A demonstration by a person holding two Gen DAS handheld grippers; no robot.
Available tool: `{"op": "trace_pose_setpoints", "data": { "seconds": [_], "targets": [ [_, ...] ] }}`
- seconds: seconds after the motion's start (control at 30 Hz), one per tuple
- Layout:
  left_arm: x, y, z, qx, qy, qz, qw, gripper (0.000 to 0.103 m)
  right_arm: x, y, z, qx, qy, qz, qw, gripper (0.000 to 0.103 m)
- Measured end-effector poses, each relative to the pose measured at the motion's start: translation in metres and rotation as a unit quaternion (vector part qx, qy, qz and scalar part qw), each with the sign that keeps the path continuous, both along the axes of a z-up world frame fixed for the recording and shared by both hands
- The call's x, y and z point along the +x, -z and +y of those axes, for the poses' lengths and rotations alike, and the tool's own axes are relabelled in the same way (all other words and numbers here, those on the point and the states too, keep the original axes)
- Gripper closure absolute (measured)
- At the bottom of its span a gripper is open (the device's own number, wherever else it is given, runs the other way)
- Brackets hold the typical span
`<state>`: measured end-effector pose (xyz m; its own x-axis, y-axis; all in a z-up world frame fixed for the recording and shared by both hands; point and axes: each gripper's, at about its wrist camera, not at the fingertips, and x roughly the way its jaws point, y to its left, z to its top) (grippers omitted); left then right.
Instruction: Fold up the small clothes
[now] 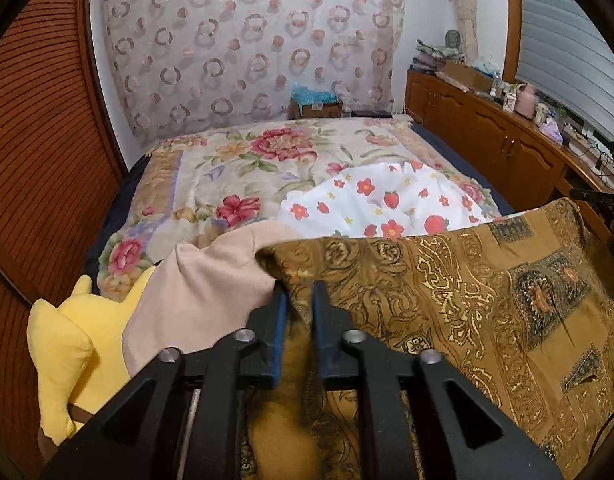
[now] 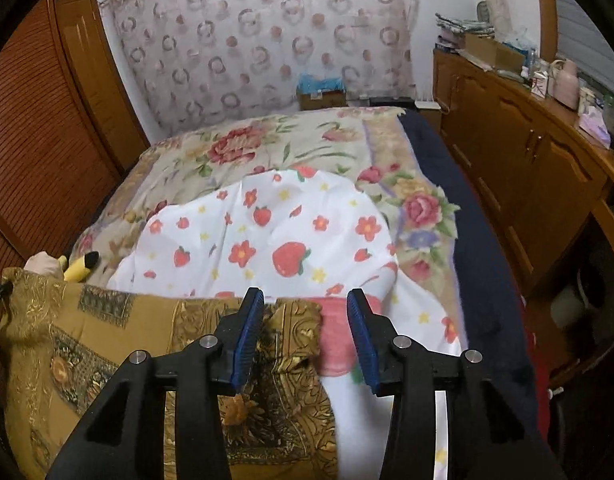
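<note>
A brown-gold paisley garment (image 1: 467, 304) is held up over the near end of the bed. My left gripper (image 1: 300, 292) is shut on its top edge near one corner. In the right wrist view the same garment (image 2: 107, 344) hangs at lower left. My right gripper (image 2: 305, 304) is open, its blue pads (image 2: 249, 332) either side of the garment's right edge without pinching it. A white strawberry-and-flower print cloth (image 2: 267, 236) lies spread on the bed behind; it also shows in the left wrist view (image 1: 387, 204).
A beige cloth (image 1: 203, 292) and a yellow plush toy (image 1: 79, 340) lie at the left. The bed carries a floral blanket (image 1: 235, 168) over a dark blue sheet (image 2: 479, 248). A wooden cabinet (image 2: 527, 152) with clutter runs along the right; louvred wooden doors (image 1: 39, 152) stand left.
</note>
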<state>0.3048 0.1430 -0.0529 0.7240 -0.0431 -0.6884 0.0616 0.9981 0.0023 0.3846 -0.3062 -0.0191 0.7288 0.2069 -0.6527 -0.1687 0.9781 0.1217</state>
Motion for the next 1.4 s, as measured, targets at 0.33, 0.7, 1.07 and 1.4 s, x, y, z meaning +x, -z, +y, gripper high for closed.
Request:
{"op": "trace_pose_setpoints", "data": {
  "seconds": [0.33, 0.7, 1.07, 1.4],
  "targets": [
    [-0.072, -0.008, 0.010, 0.000, -0.017, -0.026, 0.9995, 0.058, -0.073, 0.000, 0.001, -0.029, -0.022, -0.016, 0.999, 0.058],
    [-0.131, 0.022, 0.014, -0.031, -0.013, -0.001, 0.9994, 0.068, -0.125, 0.013, -0.005, -0.037, -0.024, -0.012, 0.999, 0.058],
    [-0.129, 0.036, 0.008, -0.016, -0.013, 0.012, 0.9997, 0.068, -0.142, 0.016, -0.005, -0.035, -0.024, -0.002, 0.999, 0.058],
    [-0.135, 0.028, 0.004, -0.018, -0.007, -0.009, 0.9998, 0.100, -0.140, 0.019, 0.003, -0.069, -0.044, -0.012, 0.997, 0.102]
  ]
}}
